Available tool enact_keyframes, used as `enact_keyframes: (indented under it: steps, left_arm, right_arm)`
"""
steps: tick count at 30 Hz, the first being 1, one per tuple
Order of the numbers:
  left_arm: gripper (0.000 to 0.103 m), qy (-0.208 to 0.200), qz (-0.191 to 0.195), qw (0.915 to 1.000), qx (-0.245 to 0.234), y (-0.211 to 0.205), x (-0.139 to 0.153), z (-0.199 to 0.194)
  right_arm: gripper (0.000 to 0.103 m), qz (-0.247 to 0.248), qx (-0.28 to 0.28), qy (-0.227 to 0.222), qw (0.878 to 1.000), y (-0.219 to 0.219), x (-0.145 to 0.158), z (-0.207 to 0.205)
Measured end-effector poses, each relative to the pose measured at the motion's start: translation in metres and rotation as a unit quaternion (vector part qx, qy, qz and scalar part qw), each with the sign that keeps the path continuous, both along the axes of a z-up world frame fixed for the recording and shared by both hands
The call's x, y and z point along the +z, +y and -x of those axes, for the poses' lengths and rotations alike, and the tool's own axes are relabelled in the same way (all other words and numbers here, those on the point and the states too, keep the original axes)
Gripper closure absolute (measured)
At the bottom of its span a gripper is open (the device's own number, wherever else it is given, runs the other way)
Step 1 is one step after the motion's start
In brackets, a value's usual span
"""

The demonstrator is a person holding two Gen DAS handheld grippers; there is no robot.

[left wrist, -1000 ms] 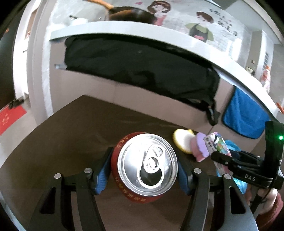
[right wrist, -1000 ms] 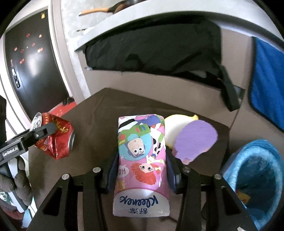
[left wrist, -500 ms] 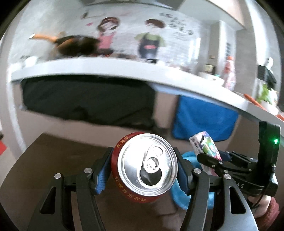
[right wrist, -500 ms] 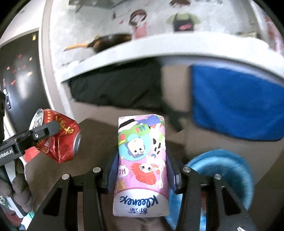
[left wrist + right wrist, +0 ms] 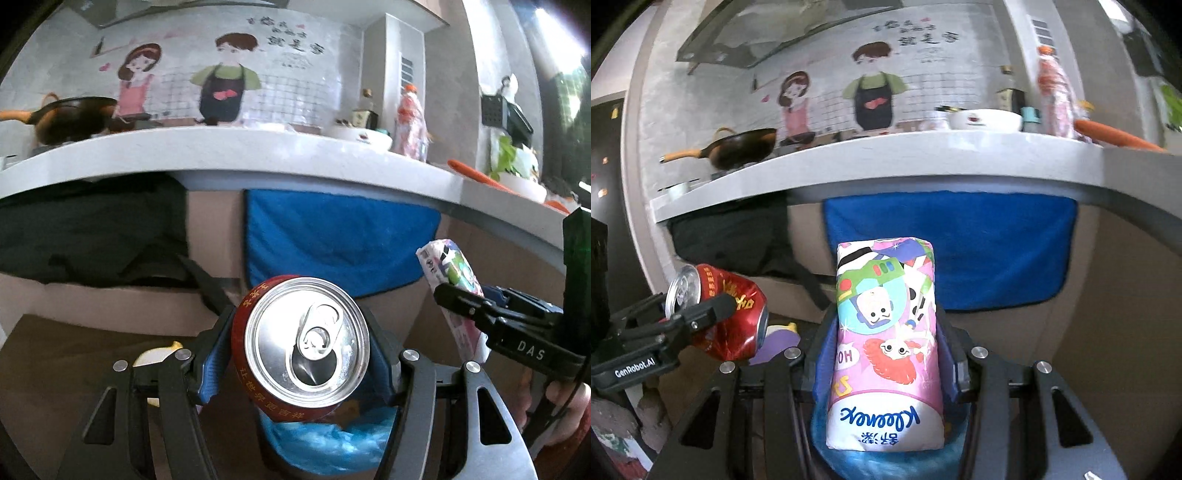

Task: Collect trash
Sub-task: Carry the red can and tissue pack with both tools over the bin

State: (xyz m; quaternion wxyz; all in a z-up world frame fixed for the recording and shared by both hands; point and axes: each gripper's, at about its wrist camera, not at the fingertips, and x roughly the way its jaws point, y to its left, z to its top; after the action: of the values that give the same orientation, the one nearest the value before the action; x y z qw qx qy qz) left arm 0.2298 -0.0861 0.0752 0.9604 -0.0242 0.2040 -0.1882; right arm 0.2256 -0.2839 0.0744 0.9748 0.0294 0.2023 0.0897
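My left gripper (image 5: pixel 301 354) is shut on a dented red drink can (image 5: pixel 306 347), its opened silver top facing the camera. The same can (image 5: pixel 727 314) shows at the left of the right wrist view, in the left gripper (image 5: pixel 701 317). My right gripper (image 5: pixel 886 354) is shut on a colourful cartoon-printed tissue pack (image 5: pixel 886 332); that pack (image 5: pixel 450 280) also appears at the right of the left wrist view. A bin lined with a blue bag (image 5: pixel 317 446) sits just below the can and under the pack (image 5: pixel 886 461), mostly hidden by them.
A grey counter (image 5: pixel 923 155) with a wok (image 5: pixel 738 147), bowls and bottles runs across ahead. A blue towel (image 5: pixel 332 240) and a black cloth (image 5: pixel 92 229) hang below it. Yellow (image 5: pixel 155 358) and purple (image 5: pixel 775 343) sponges lie on the brown table (image 5: pixel 74 350).
Both grippers have swung right and risen, away from the brown table towards the blue-lined bin, which now lies under them. The can and tissue pack stay gripped.
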Motion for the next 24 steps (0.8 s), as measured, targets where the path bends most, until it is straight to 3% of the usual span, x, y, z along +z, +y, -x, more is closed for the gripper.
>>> enact_keyframes:
  steps: [13, 24]
  left_arm:
    - [0.039, -0.001, -0.008, 1.0, -0.001, -0.022, -0.029, -0.018]
    - [0.039, 0.047, 0.0, 0.9988, -0.014, -0.036, -0.071, -0.042]
  right_arm:
    - [0.059, -0.022, -0.011, 0.029, 0.999, -0.024, -0.041, -0.024]
    - [0.059, -0.037, -0.013, 0.058, 0.998, -0.032, -0.071, -0.044]
